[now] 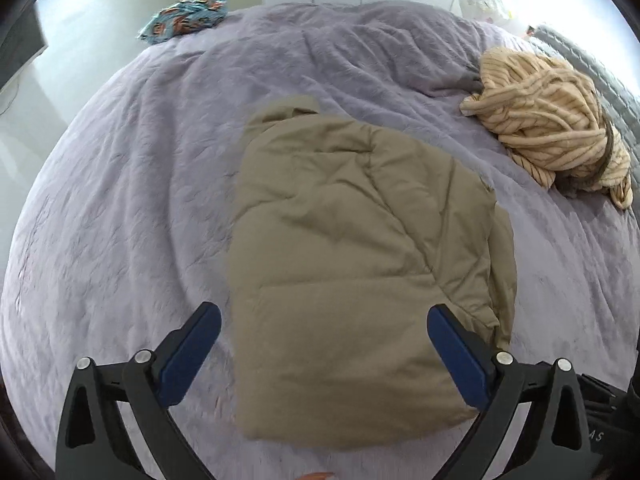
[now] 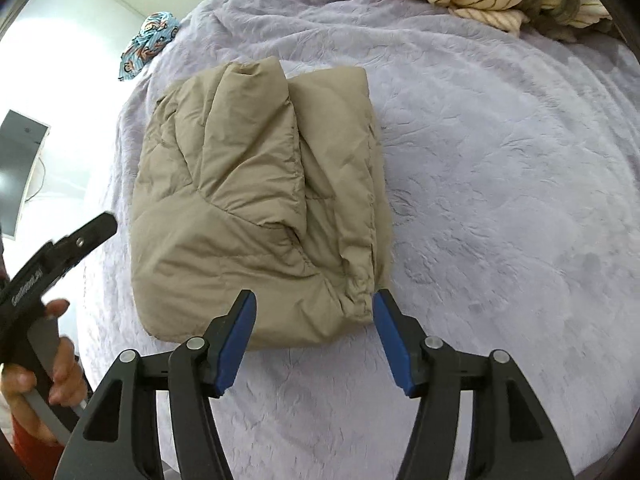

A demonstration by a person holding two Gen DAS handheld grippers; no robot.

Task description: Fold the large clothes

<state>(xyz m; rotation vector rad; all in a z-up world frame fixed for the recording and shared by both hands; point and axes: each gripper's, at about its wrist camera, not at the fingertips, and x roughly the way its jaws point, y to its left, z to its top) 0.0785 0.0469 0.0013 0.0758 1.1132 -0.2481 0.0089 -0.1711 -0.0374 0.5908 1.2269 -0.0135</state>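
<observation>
Grippers: left gripper [image 1: 324,322] and right gripper [image 2: 315,308] both gape empty over the jacket's near edge, apparently letting go.
Jacket: tan puffer jacket [image 2: 256,200] lies folded compactly.
Striped garment: striped garment [image 1: 548,120] heaped beyond the jacket, likely awaiting folding.

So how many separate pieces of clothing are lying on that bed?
3. A folded tan puffer jacket lies mid-bed, a crumpled cream striped garment at the right edge, and a blue patterned bundle at the far left corner. More could lie outside the views.

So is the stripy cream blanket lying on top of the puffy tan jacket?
No, the crumpled cream striped blanket lies apart from the folded tan padded jacket, with bare purple bedspread between them.
</observation>
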